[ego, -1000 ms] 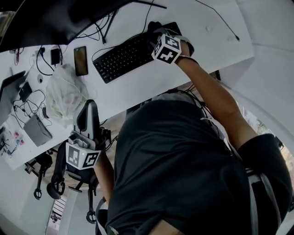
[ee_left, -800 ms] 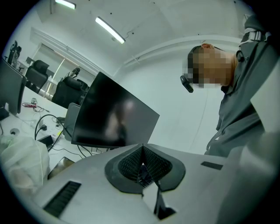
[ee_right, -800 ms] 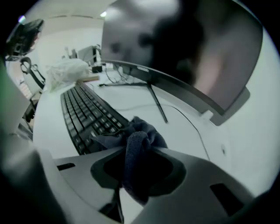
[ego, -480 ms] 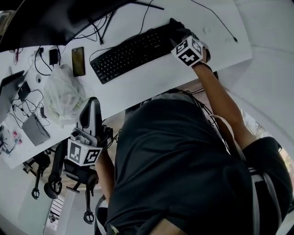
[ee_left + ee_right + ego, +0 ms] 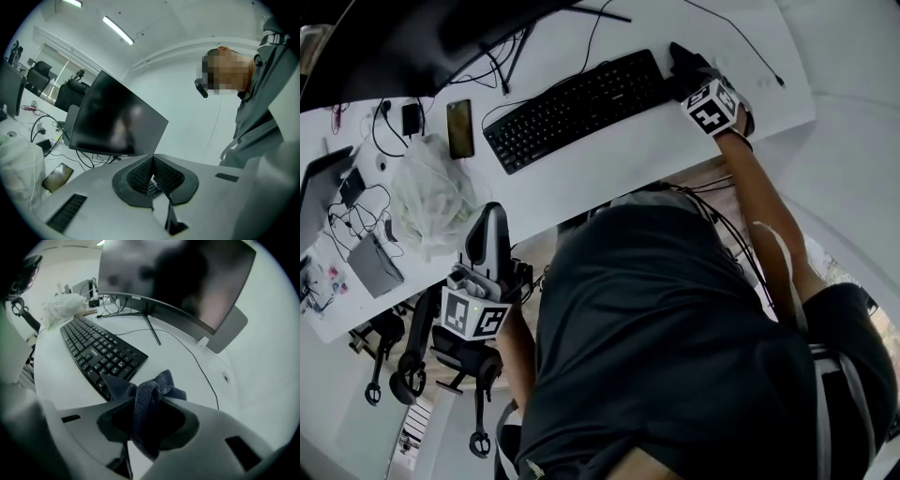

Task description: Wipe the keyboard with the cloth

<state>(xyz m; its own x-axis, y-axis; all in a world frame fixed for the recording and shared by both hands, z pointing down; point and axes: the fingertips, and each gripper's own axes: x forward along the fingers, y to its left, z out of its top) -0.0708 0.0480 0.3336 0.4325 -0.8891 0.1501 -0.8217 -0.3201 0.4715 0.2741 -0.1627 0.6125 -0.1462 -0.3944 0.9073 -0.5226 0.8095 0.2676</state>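
Right tongs (image 5: 150, 397), clamped on the cloth (image 5: 146, 401), have swept off the end of the keyboard (image 5: 577, 105): one pass looks finished. Left tongs (image 5: 152, 176) closed, empty.

Right claw (image 5: 684, 73): shifted from above the right-hand half of the keyboard (image 5: 577, 108), along it and past its right end; now over bare desk (image 5: 609, 173) just beside that end; cloth (image 5: 682, 58): carried along between the jaws, off the keys, bunched dark at the keyboard's right edge; keyboard: right-hand keys, earlier covered by claw and cloth, now all in sight; forearm (image 5: 764, 216): swung rightward with the claw, running steeper up the head view; marker cube (image 5: 712, 105): turned slightly, now nearer the desk's right edge.
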